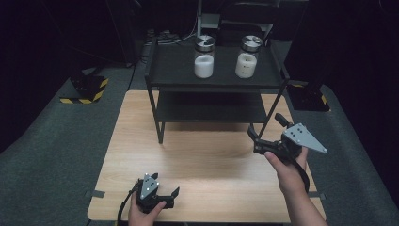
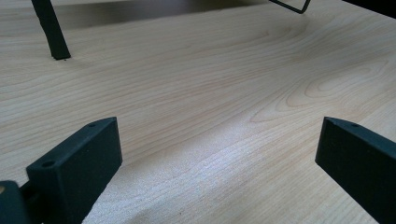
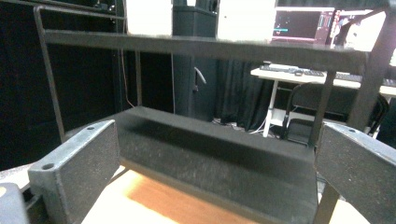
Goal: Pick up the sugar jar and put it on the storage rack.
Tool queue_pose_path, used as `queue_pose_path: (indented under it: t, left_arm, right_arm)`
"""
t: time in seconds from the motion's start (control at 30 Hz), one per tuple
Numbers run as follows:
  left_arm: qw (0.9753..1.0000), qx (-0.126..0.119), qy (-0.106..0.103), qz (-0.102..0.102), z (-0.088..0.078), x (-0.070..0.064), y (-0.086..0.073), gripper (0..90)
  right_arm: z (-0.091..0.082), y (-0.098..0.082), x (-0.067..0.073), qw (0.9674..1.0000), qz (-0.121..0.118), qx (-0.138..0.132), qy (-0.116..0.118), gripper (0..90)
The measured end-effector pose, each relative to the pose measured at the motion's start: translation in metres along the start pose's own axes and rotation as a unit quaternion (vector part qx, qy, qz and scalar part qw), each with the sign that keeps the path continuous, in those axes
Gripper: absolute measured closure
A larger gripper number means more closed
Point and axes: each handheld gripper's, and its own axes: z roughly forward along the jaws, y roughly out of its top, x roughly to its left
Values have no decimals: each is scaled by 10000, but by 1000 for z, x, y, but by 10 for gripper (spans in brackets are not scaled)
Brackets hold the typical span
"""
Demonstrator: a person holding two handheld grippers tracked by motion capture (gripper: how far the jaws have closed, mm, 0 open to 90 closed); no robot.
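In the high view the right gripper (image 1: pixel 264 130) is hovering at the right-centre of the frame, just in front of the black two-tier rack (image 1: pixel 160 63) & close to its front right leg, w/ the person's right hand (image 1: pixel 286 165) gripping it from below. Its jaws are standing spread, nothing btwn them. In the right gripper view those jaws are rising at the lower left & lower right corners, wide apart, and the rack's lower shelf (image 3: pixel 219 163) is sitting across the middle of the frame, top shelf edge running along the upper part.

The left gripper (image 1: pixel 170 193) is resting low at the bottom left-centre of the high view, on the wooden table (image 1: pixel 211 155), the left hand (image 1: pixel 141 212) wrapping round it. Jaws also spread & holding nothing; in the left gripper view bare wood grain is lying btwn them, one rack leg (image 2: pixel 52 32) standing at the upper left.

Two glass jars are sitting on the rack's top shelf in the upper centre of the high view: left jar (image 1: pixel 204 57) & right jar (image 1: pixel 248 57), both w/ white contents & metal lids, well apart from both grippers.
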Motion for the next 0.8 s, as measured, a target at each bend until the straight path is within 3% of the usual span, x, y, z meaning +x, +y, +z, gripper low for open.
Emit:
queue_pose_path:
  t: [0.43,0.57,0.8]
  left_arm:
    - [10000,-33,31,38,0,-2,-1,7]
    - [10000,-54,20,47,0,-2,-1,7]
    - [9999,-100,50,31,0,-3,-3,7]
  right_arm:
    - [-31,-51,1,9998,75,186,-74,0]
    - [-42,-77,1,9992,135,350,-117,0]
    - [-53,-101,-2,9976,308,563,-252,0]
